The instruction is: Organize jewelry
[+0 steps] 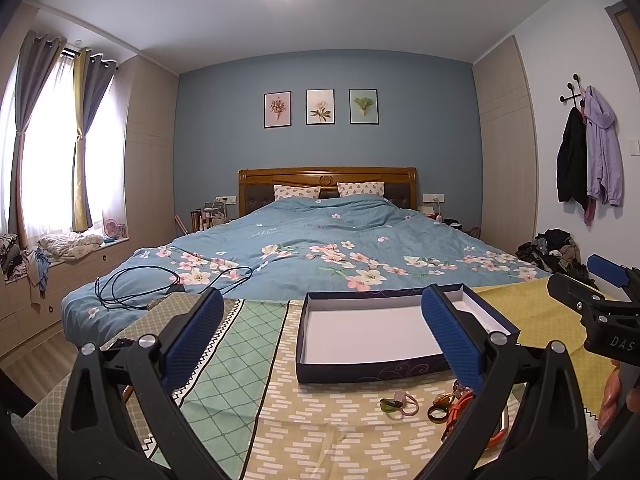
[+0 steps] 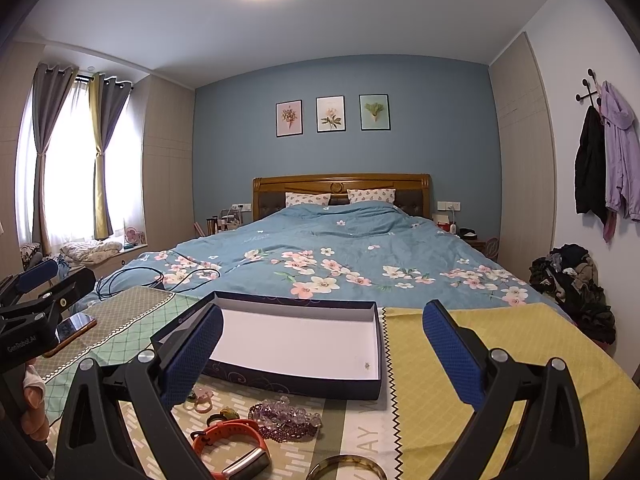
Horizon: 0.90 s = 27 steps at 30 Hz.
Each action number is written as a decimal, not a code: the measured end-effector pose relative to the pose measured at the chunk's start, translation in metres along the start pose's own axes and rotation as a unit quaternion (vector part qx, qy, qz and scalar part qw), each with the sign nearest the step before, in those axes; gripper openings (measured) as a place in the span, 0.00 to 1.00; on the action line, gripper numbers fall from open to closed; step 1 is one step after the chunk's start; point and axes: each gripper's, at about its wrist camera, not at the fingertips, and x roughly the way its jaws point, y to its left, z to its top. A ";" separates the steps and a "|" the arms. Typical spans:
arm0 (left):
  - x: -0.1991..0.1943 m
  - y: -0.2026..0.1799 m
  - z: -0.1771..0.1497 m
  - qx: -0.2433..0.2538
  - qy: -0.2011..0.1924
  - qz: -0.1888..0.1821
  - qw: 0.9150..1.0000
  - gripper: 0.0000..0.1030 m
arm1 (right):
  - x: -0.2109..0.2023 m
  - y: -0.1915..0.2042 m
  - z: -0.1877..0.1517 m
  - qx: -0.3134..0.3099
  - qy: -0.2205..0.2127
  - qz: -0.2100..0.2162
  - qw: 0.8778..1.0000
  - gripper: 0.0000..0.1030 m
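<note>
Jewelry is lying in a small scatter on the patterned cloth, seen through the left wrist camera: a pink ring [image 1: 408, 403] and a dark amber ring [image 1: 437, 413] are sitting just in front of the open navy box [image 1: 372, 368], whose white inside is facing up. An orange band [image 1: 460, 412] is showing partly behind the right finger of the left gripper [image 1: 324, 340], whose blue-padded fingers [image 1: 194, 340] are standing wide apart and gripping nothing. The right gripper [image 1: 608, 300] is poking in from the right edge; its opening cannot be judged here. A black cable [image 1: 168, 284] is looping on the floral duvet [image 1: 340, 248] beyond the cloth.

From the right wrist camera, the right gripper [image 2: 324, 348] is also hovering with its fingers [image 2: 454, 352] spread wide and holding nothing, framing the navy box [image 2: 280, 380]. Near the box's front wall, purple beaded bracelets [image 2: 286, 420] are bunching together, touching an orange watch strap [image 2: 230, 446]. Small pink rings [image 2: 200, 398] are lying to their left, and an amber bangle [image 2: 348, 470] is sitting at the bottom edge. A tiny speck [image 2: 367, 365] is resting inside the box; what it is cannot be told. A phone [image 2: 74, 326] is lying on the cloth at left, beside the left gripper [image 2: 36, 284].
</note>
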 end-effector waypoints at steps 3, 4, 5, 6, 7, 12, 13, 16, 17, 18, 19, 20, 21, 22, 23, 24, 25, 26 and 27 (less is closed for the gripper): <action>0.000 0.000 0.000 0.000 0.000 0.000 1.000 0.95 | 0.000 0.000 0.000 0.001 0.000 0.000 1.000 0.94; 0.000 0.000 0.000 0.000 0.000 0.000 1.000 0.95 | 0.000 -0.001 0.000 0.002 0.000 0.000 1.000 0.94; 0.000 0.001 0.000 0.000 0.000 0.000 1.000 0.95 | -0.001 -0.001 0.000 0.002 -0.001 0.000 1.000 0.94; 0.000 0.000 0.000 0.000 0.000 0.000 1.000 0.95 | -0.001 -0.001 0.000 0.002 0.000 0.000 1.000 0.94; 0.000 0.000 0.000 0.000 0.000 0.001 1.000 0.95 | -0.001 -0.001 0.000 0.003 0.000 0.000 1.000 0.94; -0.001 0.001 0.000 0.000 0.001 0.000 1.000 0.95 | -0.001 -0.002 0.000 0.002 0.000 0.001 1.000 0.94; -0.001 0.001 -0.001 0.000 0.001 0.000 1.000 0.95 | -0.001 -0.001 0.000 0.002 0.000 0.001 1.000 0.94; 0.000 0.001 -0.001 0.000 0.001 0.000 1.000 0.95 | -0.001 -0.002 0.000 0.002 0.000 0.001 1.000 0.94; -0.001 0.001 -0.001 0.000 0.001 0.000 1.000 0.95 | -0.001 -0.001 0.000 0.002 0.000 0.001 1.000 0.94; -0.001 0.002 -0.001 -0.001 0.001 0.000 1.000 0.95 | -0.001 -0.001 -0.001 0.002 0.000 0.000 1.000 0.94; -0.001 0.001 -0.001 -0.001 0.001 0.000 1.000 0.95 | -0.001 -0.001 -0.001 0.002 -0.001 0.000 1.000 0.94; -0.001 0.001 -0.002 -0.001 0.001 0.000 1.000 0.95 | -0.001 -0.001 -0.001 0.003 0.001 0.001 1.000 0.94; -0.002 0.002 -0.002 -0.002 0.000 0.000 1.000 0.95 | -0.001 -0.002 0.000 0.003 0.001 0.001 1.000 0.94; -0.001 0.002 -0.002 -0.003 0.001 -0.001 1.000 0.95 | -0.001 -0.002 0.000 0.003 0.001 0.000 1.000 0.94; -0.002 0.003 -0.003 -0.003 0.001 -0.001 1.000 0.95 | -0.001 -0.002 0.000 0.002 0.002 0.001 1.000 0.94; -0.002 0.003 -0.004 -0.003 0.001 0.000 1.000 0.95 | -0.001 -0.002 0.000 0.002 0.003 0.000 1.000 0.94; -0.002 0.004 -0.004 -0.004 0.002 -0.001 1.000 0.95 | -0.002 -0.002 0.000 0.001 0.003 0.000 1.000 0.94; -0.001 0.004 -0.004 -0.004 0.003 -0.001 1.000 0.95 | -0.002 -0.002 0.000 0.000 0.003 0.000 1.000 0.94; 0.000 0.004 -0.004 -0.004 0.004 -0.001 1.000 0.95 | -0.001 -0.002 0.001 0.001 0.003 0.000 1.000 0.94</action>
